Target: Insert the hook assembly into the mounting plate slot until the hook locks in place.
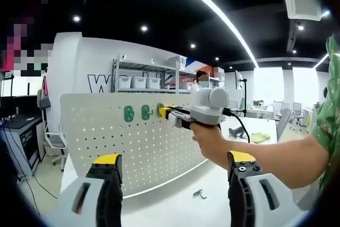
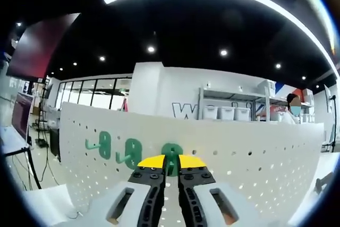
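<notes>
Green hooks [image 2: 131, 154] are seen mounted on the white pegboard [image 2: 255, 155]; a third hook [image 2: 171, 155] is pinched at the board between the nearly closed fingers of the right gripper [image 2: 171, 169]. Left gripper [image 1: 172, 176] fingers are spread wide, holding nothing.

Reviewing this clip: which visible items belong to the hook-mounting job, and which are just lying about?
Job items:
- white pegboard
- green hooks already on it
- hook at the jaws of the right hand-held gripper
- right hand-held gripper
- left hand-held gripper, open, hanging back

Lying about:
- small metal piece on the table
- storage bins on the shelf
- office chair
</notes>
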